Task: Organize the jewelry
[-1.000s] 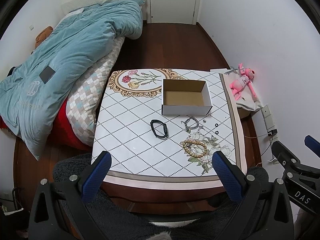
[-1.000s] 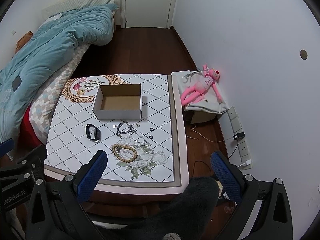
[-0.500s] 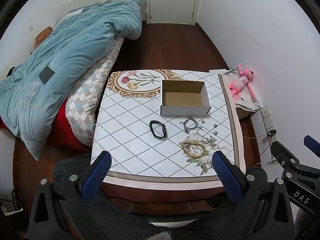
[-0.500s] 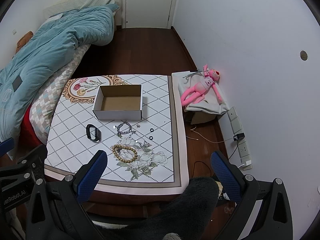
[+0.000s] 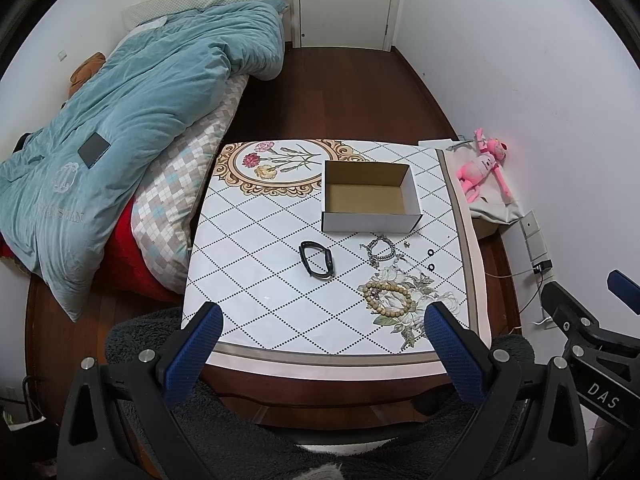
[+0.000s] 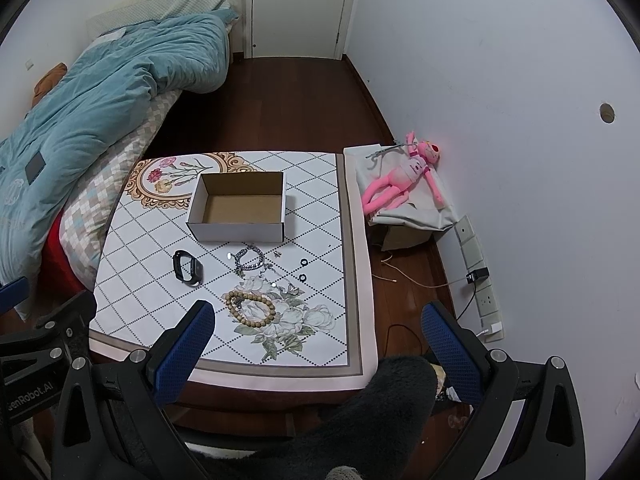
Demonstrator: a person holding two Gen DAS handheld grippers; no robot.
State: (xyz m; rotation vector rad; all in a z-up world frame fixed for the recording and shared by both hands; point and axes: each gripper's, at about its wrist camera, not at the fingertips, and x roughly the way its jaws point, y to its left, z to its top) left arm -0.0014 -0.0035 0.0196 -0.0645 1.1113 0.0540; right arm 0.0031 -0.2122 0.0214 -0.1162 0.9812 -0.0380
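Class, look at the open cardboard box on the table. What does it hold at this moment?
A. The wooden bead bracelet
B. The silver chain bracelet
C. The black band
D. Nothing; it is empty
D: the cardboard box shows only its bare brown floor, while the wooden bead bracelet, the black band and the silver chain bracelet all lie on the tablecloth in front of it.

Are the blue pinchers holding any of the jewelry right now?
No. Both the left gripper and the right gripper are open and empty. The wooden bead bracelet lies on the table.
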